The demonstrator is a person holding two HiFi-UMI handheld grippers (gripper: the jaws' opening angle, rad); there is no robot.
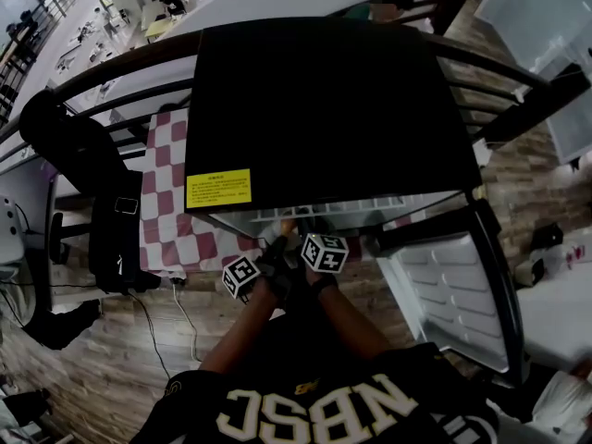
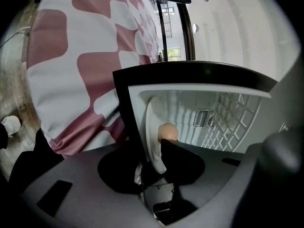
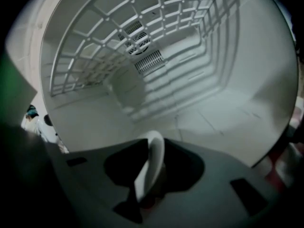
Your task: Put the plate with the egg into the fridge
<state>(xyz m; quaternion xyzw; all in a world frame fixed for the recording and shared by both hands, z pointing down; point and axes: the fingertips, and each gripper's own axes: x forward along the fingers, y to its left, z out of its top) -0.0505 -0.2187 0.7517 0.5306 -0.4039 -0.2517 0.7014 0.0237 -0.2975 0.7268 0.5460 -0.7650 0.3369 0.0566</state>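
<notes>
Black fridge (image 1: 324, 109) fills centre of head view, w/ yellow label (image 1: 219, 189) on its top at 8 o'clock. White cavity shows along its 6 o'clock edge. Door (image 1: 453, 289) hangs open at 4 o'clock, white ribbed liner facing up. Pink-and-white check cloth (image 1: 165, 188) lies at fridge's 9 o'clock.

Both grippers sit side by side at fridge mouth, 6 o'clock.

R gripper (image 3: 149, 172): jaws clamped on rim of white plate (image 3: 152, 156). White fridge floor lies beyond it, vent (image 3: 142, 49) at 12 o'clock on back wall.

L gripper (image 2: 152, 160): jaws apart, plate rim between them, pads not seen pressing.

Plate is just inside cavity, past black front frame. Can't tell if it rests on floor. Egg (image 2: 167, 132) sits on plate's face, touching it, just past the 3 o'clock jaw in left gripper view.
</notes>
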